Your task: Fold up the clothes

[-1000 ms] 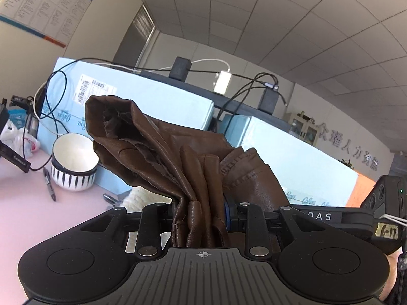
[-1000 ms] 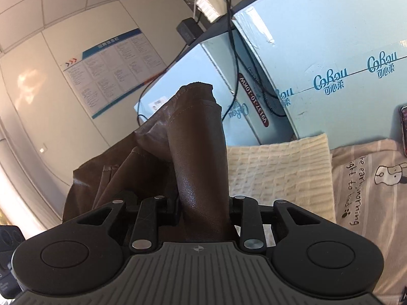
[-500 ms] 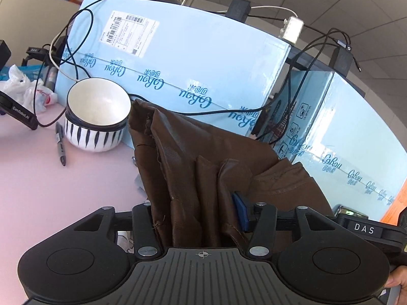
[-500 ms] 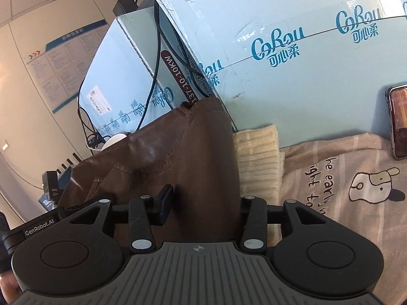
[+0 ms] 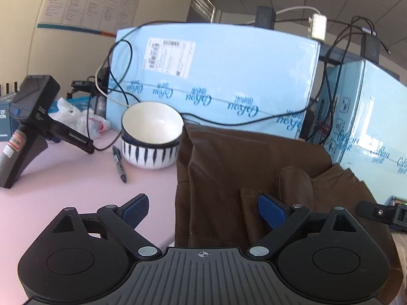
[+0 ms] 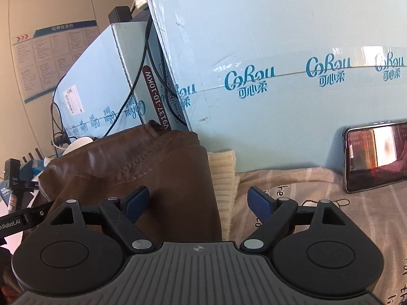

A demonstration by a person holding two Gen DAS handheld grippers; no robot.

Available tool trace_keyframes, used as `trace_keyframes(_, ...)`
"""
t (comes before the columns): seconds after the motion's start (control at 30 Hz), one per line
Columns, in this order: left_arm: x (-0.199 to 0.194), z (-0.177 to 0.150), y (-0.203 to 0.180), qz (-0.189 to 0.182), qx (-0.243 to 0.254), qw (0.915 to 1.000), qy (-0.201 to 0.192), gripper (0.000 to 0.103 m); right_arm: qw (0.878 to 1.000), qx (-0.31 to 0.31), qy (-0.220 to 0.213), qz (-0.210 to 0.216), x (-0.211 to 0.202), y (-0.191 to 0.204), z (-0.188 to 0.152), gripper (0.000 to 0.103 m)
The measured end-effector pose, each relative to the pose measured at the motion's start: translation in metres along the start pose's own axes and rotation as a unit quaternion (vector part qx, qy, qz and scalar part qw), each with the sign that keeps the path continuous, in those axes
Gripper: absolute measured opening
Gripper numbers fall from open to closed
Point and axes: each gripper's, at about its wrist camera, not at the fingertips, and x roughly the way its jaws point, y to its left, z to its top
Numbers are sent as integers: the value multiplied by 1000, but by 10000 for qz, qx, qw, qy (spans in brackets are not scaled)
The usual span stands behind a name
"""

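A folded brown leather garment (image 5: pixel 241 167) lies on the table in front of the blue boxes; it also shows in the right wrist view (image 6: pixel 142 167). My left gripper (image 5: pixel 203 209) is open, its jaws spread over the garment's left edge, holding nothing. My right gripper (image 6: pixel 198 202) is open over the garment's right edge, holding nothing. A cream knitted cloth (image 6: pixel 223 178) lies under the garment's right side, and a beige printed cloth (image 6: pixel 305 193) lies to its right.
Large light-blue boxes (image 5: pixel 229 76) with cables stand right behind the garment. A striped white bowl (image 5: pixel 151 139), a pen (image 5: pixel 119 160) and a black handheld device (image 5: pixel 30 127) sit at left on the pink table (image 5: pixel 63 190). A phone (image 6: pixel 374 155) leans on a box at right.
Both grippers lowered the brown garment onto the table and opened, letting it go. It now lies flat and folded instead of hanging bunched between the jaws.
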Motion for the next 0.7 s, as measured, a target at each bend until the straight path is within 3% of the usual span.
trace_keyframes(0.23,-62,-7,-28,-166,9,9982,-574,103,9986,-462,-195,189,-41,9,-2,102)
trace_keyframes(0.37,-95,-18,-48,-257,-22,9963,-823,103,9969,-663,-293,300,-65,9,-10,103)
trace_keyframes(0.53,-124,-40,-80,116,139,9917,-1276,103,9930,-1008,-494,378,-95,8,-21,103)
trace_keyframes(0.7,-150,-60,-111,550,312,9836,-1688,103,9834,-1236,-1319,183,-119,-2,-36,103)
